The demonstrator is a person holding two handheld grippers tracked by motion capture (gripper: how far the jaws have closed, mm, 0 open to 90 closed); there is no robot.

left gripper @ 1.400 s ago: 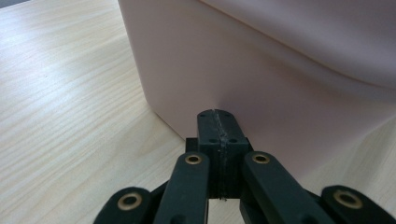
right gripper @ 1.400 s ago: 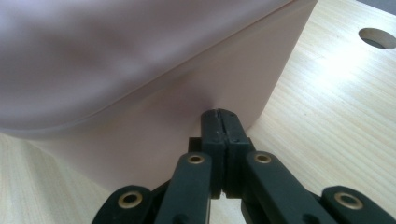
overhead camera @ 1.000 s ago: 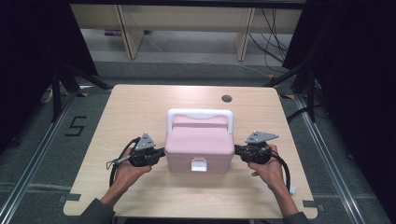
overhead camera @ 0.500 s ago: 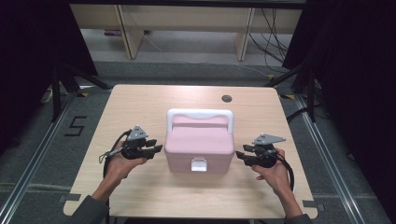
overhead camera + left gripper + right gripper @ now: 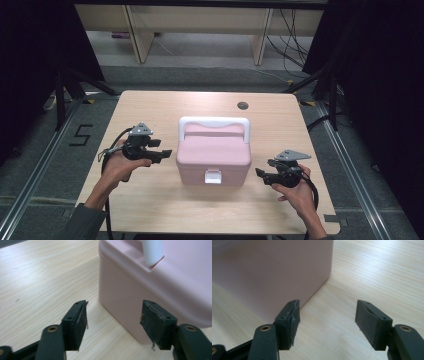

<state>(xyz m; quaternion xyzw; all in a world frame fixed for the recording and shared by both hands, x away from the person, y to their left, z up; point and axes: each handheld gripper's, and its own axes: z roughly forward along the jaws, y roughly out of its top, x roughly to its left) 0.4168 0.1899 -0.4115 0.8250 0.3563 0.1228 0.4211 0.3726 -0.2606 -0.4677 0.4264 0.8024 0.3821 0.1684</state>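
Pink lidded box (image 5: pixel 214 155), white handle (image 5: pixel 214 122) folded back, white front latch (image 5: pixel 213 176), sits mid-table (image 5: pixel 150 210). One box, two grippers. Left gripper (image 5: pixel 164 154) just beside its left wall, right gripper (image 5: pixel 260 173) near the right wall; both spread, holding nothing, neither touching. Looks like a between-steps pause. Likely next: the latch or handle, needing a precise approach.

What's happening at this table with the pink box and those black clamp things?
A person sits at a wooden table holding a two-jaw gripper in each hand. A closed pink box with a white handle and front latch stands between them. The left gripper and the right gripper are both open, close beside the box without touching it.
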